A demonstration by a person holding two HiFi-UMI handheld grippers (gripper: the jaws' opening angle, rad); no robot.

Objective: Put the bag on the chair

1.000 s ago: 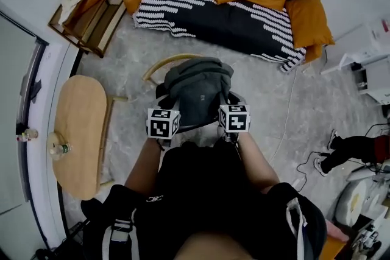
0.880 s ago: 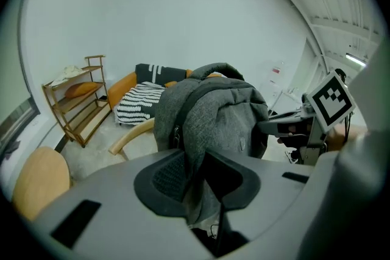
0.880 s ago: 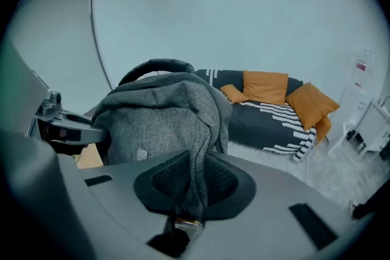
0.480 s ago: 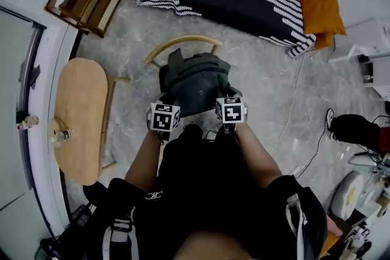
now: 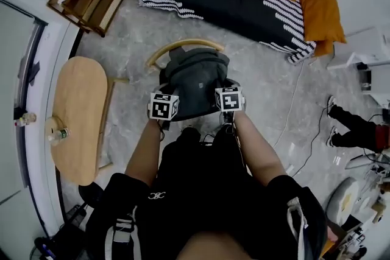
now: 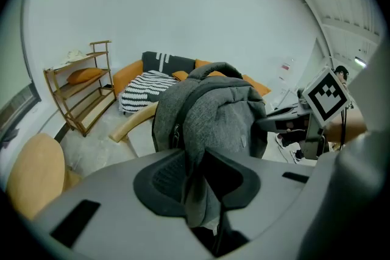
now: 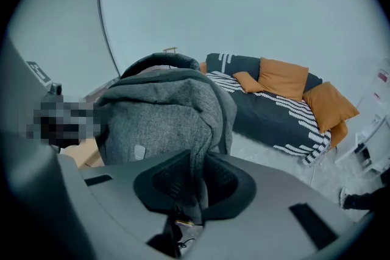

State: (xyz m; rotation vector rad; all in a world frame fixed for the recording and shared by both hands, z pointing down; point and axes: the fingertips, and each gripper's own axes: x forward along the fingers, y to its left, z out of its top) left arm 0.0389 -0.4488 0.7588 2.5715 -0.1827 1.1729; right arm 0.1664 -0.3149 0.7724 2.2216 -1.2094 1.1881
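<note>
Bench (image 5: 79, 112): oval and wooden, well apart on the left, and it plays no part in this step.
Left gripper (image 6: 196, 189): its fingers (image 6: 159, 179) pinch a fold of grey cloth at the bag's near left edge, and the cloth fills the gap between them.
Bag (image 5: 195, 79): a grey backpack held by both grippers. It hangs over the chair's seat, just in front of the curved back rail. Whether its bottom touches the seat cannot be told.
Chair (image 5: 183, 44): only the wooden back rail shows clearly, beyond the bag. The bag hides most of the seat.
Right gripper (image 7: 192, 186): its fingers (image 7: 226, 179) are clamped on a fold at the bag's near right edge.
Key relation: the bag lies ahead of and below both pairs of fingers, and its length runs away from the person toward the back rail. The hands are equally near, one at each side. The seat seems to lie directly beneath, so the next move is likely to lower the bag and let go.
Sofa (image 5: 244, 3): dark with a striped throw, far beyond on the right.
</note>
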